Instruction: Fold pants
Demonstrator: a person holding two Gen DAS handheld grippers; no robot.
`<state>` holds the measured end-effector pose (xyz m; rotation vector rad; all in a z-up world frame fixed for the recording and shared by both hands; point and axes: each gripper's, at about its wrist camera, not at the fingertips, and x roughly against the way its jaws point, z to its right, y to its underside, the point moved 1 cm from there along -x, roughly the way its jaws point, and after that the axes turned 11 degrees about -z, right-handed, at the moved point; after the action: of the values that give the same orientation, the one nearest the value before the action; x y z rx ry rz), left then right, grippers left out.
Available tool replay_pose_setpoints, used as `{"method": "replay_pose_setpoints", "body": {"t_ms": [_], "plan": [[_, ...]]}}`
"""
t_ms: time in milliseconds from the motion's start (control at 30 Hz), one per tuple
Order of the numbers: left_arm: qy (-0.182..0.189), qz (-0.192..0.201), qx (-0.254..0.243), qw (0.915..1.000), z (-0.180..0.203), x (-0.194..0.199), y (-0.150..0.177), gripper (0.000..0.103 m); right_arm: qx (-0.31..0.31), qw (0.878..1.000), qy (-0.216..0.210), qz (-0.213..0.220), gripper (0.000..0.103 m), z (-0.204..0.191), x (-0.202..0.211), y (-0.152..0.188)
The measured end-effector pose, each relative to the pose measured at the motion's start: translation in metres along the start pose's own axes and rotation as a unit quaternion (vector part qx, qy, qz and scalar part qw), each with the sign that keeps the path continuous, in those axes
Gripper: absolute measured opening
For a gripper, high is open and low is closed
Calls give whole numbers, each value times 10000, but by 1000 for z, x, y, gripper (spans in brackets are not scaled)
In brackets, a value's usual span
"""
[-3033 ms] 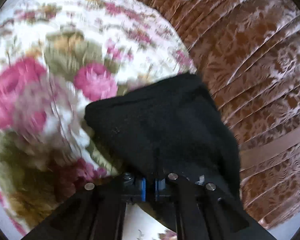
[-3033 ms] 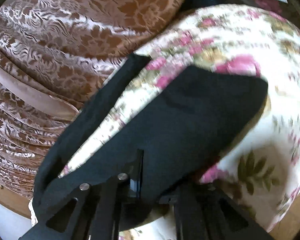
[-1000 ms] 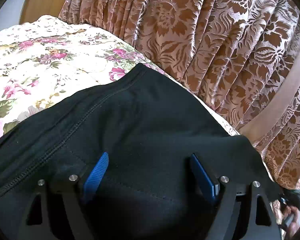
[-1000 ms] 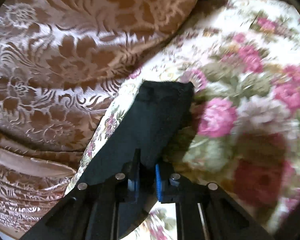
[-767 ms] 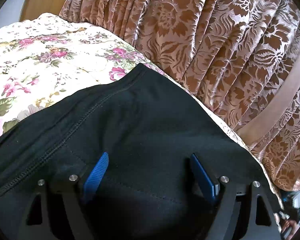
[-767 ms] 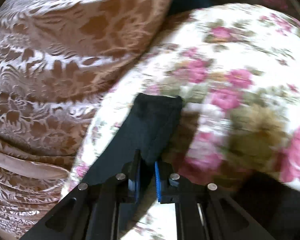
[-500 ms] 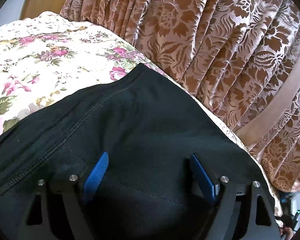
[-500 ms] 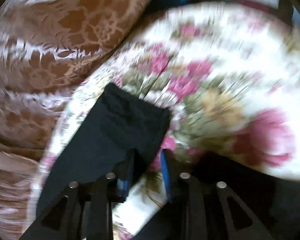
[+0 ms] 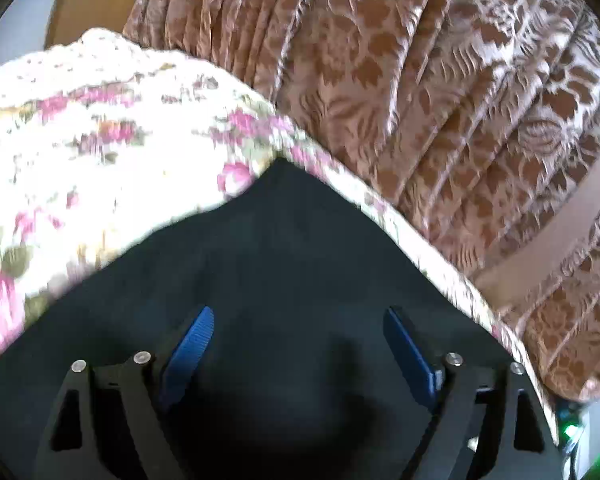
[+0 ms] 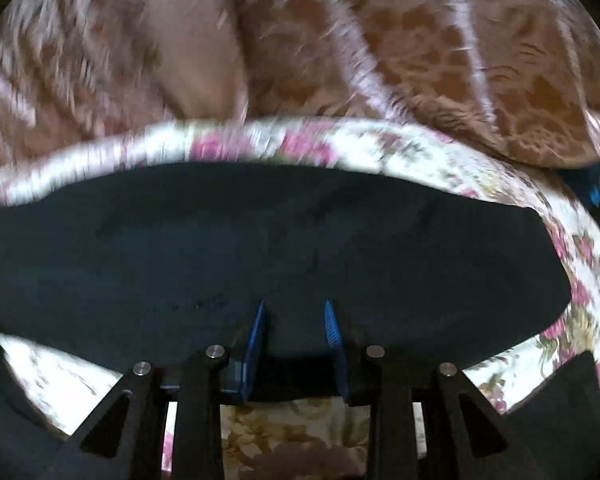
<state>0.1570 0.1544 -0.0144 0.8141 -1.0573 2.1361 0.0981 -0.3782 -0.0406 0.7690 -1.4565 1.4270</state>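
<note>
The black pants (image 9: 284,280) lie spread flat on a bed covered with a floral bedspread (image 9: 80,152), close to the bed edge that runs along the brown patterned curtain (image 9: 420,80). In the left wrist view 1 corner of the dark cloth points toward that edge, with only a narrow strip of flowered cover between it and the curtain. In the right wrist view the pants (image 10: 260,248) form a wide dark band stretching across the bed, their far side nearly parallel to the curtain-side edge, their right end rounded off near the bedspread (image 10: 380,148) where it curves away.

The left gripper (image 9: 300,340) sits over the pants with its 2 blue-padded fingers (image 9: 192,344) spread wide; nothing lies between them but the flat cloth below. The right gripper (image 10: 294,336) has its 2 blue pads (image 10: 256,332) a narrow gap apart, set at the near side of the dark band; the cloth shows in the gap, but whether the pads touch it cannot be told. Below its black frame a patch of flowered cover shows.

Behind the bed the curtain (image 10: 460,40) hangs in heavy folds, with a plain tan band (image 9: 560,236) crossing it. A small green light (image 9: 572,430) glows at the lower right of the left view, and something blue (image 10: 594,192) sits at the right rim of the other. Both views are motion-blurred.
</note>
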Motion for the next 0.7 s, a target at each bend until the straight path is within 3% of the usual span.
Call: {"method": "replay_pose_setpoints", "body": {"t_ms": [100,267,500,700], "plan": [[-339,-141,-75,9993,4,-11,-33,89,30,9999,76,-67,33,0,-8,0],[-720,-133,-58,9973,1,-40,-86,89,-194,9995,-246,-3,34,4,-8,3],[-617,-23,341,9975,-13,-77,-135,87,-175,9997,-135,41,34,2,-8,5],[-708,-344,-29,9969,-8,-113,-142,77,-174,9998,-89,65,34,3,-10,5]]}}
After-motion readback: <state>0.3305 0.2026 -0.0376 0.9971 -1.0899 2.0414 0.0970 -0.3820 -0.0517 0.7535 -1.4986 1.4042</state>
